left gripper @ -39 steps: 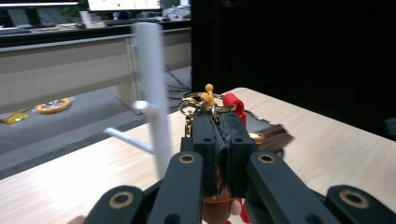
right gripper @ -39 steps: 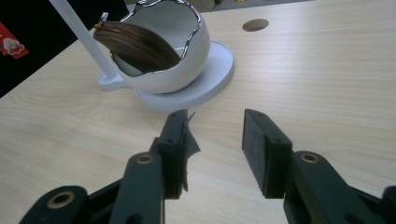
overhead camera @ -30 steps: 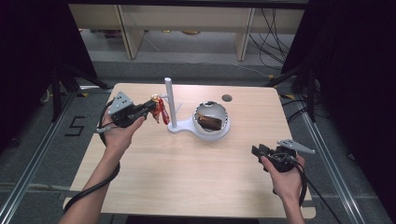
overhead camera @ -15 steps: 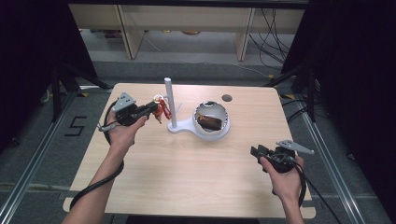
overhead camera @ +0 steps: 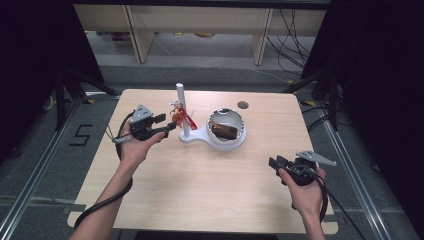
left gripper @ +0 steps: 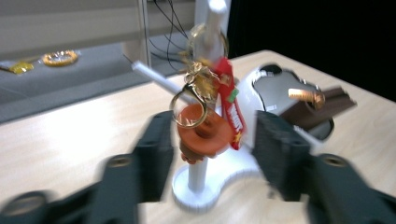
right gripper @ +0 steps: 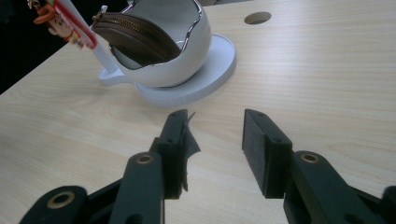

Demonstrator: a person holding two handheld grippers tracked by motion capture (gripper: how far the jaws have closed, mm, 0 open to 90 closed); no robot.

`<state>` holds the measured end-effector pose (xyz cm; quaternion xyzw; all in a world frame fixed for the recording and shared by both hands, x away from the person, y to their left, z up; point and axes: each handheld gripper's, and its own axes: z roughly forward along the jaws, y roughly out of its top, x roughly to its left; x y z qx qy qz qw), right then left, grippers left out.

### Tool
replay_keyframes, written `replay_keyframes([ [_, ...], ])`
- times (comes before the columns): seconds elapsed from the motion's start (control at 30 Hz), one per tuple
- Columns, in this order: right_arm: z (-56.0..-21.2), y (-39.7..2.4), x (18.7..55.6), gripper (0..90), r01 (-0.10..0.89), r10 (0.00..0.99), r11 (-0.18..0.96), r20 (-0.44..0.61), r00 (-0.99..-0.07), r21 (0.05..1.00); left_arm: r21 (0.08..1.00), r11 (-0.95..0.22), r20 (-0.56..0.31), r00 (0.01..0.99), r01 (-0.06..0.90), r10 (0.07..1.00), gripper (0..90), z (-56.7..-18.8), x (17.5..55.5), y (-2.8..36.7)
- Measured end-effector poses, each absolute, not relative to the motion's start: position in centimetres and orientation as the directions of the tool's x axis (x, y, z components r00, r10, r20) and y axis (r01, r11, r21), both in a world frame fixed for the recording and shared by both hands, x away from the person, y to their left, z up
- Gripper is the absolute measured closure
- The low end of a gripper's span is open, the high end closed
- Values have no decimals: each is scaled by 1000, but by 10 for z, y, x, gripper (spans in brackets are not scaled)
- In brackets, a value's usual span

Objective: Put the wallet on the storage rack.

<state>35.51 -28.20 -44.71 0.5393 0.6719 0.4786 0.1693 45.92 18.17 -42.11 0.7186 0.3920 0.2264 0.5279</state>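
The left gripper (left gripper: 205, 149) has just opened its fingers (left gripper: 154, 154): a second ago they were clenched on the keyring (left gripper: 205, 126), and now that bunch of charms hangs free on the white stand's (overhead camera: 181, 112) peg, between the spread pads but untouched. It looks as though the hanging step is done, and the hand can back away. The right gripper (right gripper: 212, 144) rests low over the counter (overhead camera: 200, 185), fingers apart and grasping nothing. A brown pouch (overhead camera: 223, 130) sits in the stand's bowl
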Motion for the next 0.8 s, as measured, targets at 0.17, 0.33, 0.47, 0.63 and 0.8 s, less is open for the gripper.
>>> replay_keyframes([
  [0.17,-448,-285,355,618,556,893,-37,278,-355,830,923,-173,-58,566,345,822,328,-444,436,207],
  [0.33,-456,-288,357,617,570,895,-31,277,-349,821,922,-171,-46,537,349,842,331,-467,407,229],
  [0.47,-463,-290,358,617,581,899,-34,279,-338,813,923,-136,-66,498,359,865,313,-491,375,243],
  [0.63,-472,-288,357,604,622,901,-60,310,-303,781,939,-73,-102,477,335,873,285,-510,349,246],
  [0.8,-483,-285,358,567,627,905,-47,299,-303,777,948,-38,-124,478,315,870,282,-513,337,246],
])
